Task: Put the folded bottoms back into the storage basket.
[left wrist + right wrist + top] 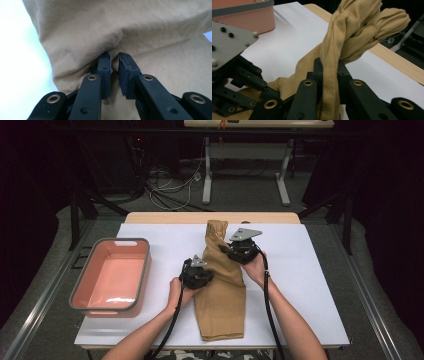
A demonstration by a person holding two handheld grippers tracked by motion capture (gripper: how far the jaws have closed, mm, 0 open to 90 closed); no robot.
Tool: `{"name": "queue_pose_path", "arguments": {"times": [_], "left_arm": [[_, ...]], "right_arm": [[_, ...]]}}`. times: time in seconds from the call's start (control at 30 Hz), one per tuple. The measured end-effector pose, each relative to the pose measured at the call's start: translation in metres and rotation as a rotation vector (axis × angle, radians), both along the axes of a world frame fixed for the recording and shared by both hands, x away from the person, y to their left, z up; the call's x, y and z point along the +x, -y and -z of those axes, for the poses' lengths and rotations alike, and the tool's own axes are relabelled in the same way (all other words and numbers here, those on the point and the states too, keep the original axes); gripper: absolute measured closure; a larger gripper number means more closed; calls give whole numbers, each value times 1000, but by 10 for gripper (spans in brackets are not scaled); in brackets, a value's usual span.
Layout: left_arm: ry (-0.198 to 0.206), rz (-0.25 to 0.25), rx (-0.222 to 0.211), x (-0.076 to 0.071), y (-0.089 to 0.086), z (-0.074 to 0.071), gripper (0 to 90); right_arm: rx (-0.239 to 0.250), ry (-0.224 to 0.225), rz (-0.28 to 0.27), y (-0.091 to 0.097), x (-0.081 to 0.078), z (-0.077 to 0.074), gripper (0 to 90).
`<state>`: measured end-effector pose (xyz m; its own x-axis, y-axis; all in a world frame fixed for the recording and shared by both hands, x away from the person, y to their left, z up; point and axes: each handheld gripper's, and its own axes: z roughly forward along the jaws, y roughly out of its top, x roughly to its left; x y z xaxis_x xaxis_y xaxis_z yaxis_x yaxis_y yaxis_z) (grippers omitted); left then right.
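While the tan trousers [220, 295] lie lengthwise on the white table [310, 285], the left gripper [197, 276] pinches a fold at their near-left edge; farther along, the right gripper [241, 249] clamps the bunched far end. A pink tub [112, 275] sits left.

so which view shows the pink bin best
The high view: the whole pink bin sits at the table's left, grey rim and inside visible. The right gripper view catches just one corner of it at the top left. The left gripper view looks at tan cloth pinched in its claw.
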<state>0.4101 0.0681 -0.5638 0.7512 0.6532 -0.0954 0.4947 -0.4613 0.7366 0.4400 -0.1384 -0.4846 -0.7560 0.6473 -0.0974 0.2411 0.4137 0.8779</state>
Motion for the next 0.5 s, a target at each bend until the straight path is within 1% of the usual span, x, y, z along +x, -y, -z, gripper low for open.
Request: {"name": "queue_pose_path", "arguments": {"times": [0.07, 0.13, 0.23, 0.3, 0.47, 0.5], "left_arm": [[-9, 2, -3, 0, -1, 0, 795], [-8, 2, -8, 0, -1, 0, 795], [-5, -5, -17, 1, -2, 1, 795], [-12, -4, -22, 1, -2, 1, 794], [-14, -1, -23, 1, -4, 1, 789], [-13, -1, -23, 1, -4, 1, 789]], "right_arm": [[2, 1, -7, 0, -4, 1, 828], [-5, 6, -16, -1, -7, 2, 828], [-3, 9, -21, -1, -12, 1, 827], [-7, 13, -30, -2, -15, 1, 827], [-15, 23, -52, -1, -21, 3, 826], [-13, 17, -55, -1, -23, 4, 826]]}}
